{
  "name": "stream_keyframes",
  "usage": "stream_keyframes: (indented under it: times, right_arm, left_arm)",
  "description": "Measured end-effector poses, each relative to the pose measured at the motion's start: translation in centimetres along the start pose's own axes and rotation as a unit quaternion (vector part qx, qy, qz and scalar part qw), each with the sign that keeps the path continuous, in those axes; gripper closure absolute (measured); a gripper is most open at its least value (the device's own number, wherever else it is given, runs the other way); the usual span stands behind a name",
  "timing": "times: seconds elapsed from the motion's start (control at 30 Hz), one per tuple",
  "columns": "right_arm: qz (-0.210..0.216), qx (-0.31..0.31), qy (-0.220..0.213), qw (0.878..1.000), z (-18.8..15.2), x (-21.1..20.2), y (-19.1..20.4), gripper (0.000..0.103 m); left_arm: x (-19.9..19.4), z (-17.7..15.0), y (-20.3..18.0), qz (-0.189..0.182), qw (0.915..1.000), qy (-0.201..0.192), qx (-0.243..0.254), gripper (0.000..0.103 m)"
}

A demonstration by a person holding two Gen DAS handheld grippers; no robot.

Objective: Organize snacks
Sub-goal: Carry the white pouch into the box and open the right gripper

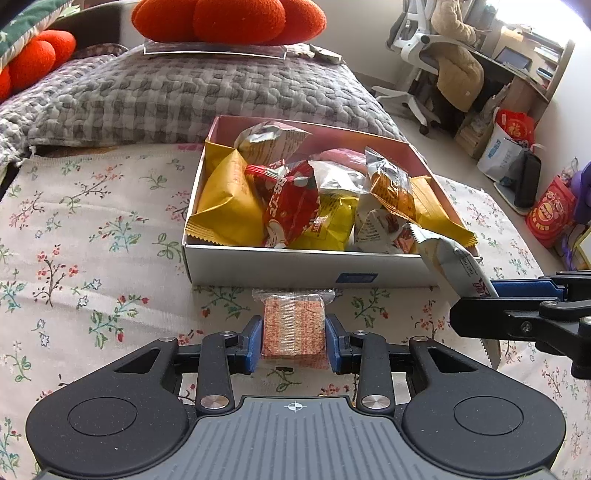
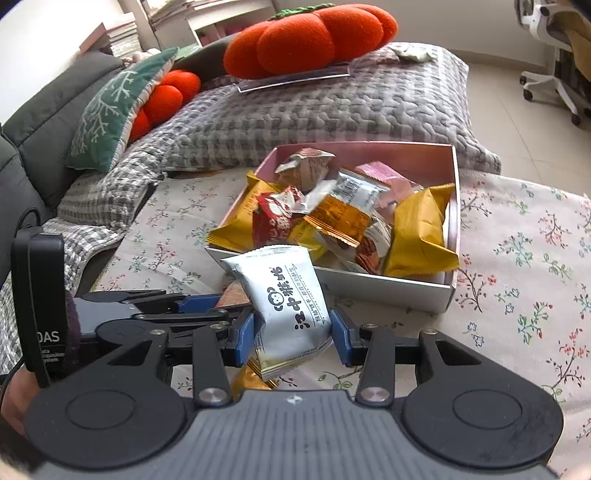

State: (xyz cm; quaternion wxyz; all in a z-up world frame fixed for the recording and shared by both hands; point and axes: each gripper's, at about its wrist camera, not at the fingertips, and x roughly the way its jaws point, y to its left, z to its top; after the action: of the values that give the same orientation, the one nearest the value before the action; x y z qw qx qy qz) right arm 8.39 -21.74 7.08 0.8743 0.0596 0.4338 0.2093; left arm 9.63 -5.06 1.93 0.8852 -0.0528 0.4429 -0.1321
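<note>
A white box with a pink inside holds several snack packets, yellow, red and silver; it also shows in the right wrist view. My left gripper is shut on a clear-wrapped orange-speckled cracker packet on the floral cloth, just in front of the box. My right gripper is shut on a white packet with black lettering, held near the box's front corner. In the left wrist view that packet leans over the box's right front corner, with the right gripper at the right edge.
A floral cloth covers the surface. A grey checked quilt with orange pumpkin cushions lies behind the box. A gold wrapper lies under the right gripper. An office chair, desk and bags stand at the right.
</note>
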Motion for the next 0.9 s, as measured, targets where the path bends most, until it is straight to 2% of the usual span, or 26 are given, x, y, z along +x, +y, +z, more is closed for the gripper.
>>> stream_keyframes:
  times: [0.33, 0.5, 0.7, 0.9]
  right_arm:
    - [-0.008, -0.001, 0.006, 1.000, -0.1, 0.3, 0.0, 0.063]
    - [0.007, 0.004, -0.009, 1.000, 0.3, -0.6, 0.0, 0.063]
    - [-0.005, 0.012, -0.004, 1.000, 0.2, -0.3, -0.4, 0.063]
    - [0.009, 0.016, -0.019, 1.000, 0.4, -1.1, -0.4, 0.063]
  left_arm:
    - [-0.3, 0.3, 0.2, 0.002, 1.0000, -0.007, -0.002, 0.071]
    - [-1.0, 0.7, 0.0, -0.005, 0.9998, -0.018, -0.003, 0.071]
    - [-1.4, 1.0, 0.1, -0.007, 0.9997, -0.025, -0.005, 0.071]
    - [-1.7, 1.2, 0.2, -0.009, 0.9995, -0.030, -0.007, 0.071]
